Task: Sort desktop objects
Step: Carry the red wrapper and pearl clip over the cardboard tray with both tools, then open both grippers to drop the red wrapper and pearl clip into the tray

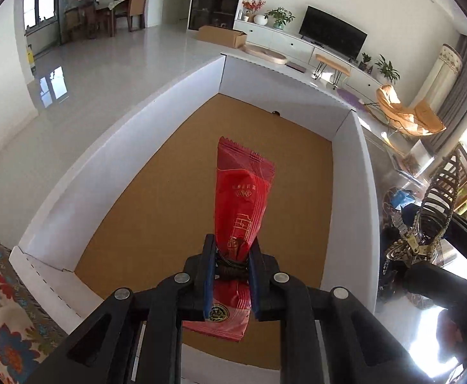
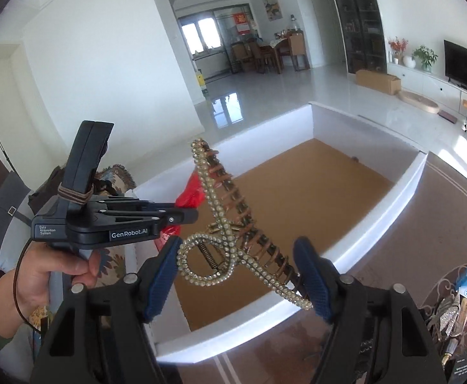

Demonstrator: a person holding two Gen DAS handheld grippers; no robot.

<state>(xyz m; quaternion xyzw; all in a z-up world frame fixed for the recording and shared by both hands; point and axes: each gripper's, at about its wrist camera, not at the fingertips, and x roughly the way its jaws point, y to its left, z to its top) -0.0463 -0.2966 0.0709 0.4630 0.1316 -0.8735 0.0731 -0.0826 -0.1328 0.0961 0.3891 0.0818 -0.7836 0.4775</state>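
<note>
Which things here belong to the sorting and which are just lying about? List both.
Job:
- red packet in left hand-held gripper
- hair claw in right hand-held gripper
- white box

Lying about:
- TV
- cardboard carton
- plants

A red wrapper (image 1: 244,192) with gold print is seen — the box (image 1: 131,147) white-walled, brown-floored — the hair clip (image 2: 230,233) gold, pearl-studded.

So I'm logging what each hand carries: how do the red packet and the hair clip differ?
The red packet is soft, flat foil, pinched narrow by the left gripper. The hair clip is rigid, toothed and jewelled, spanning the right gripper's wide jaws. Both hang over the white box.
</note>
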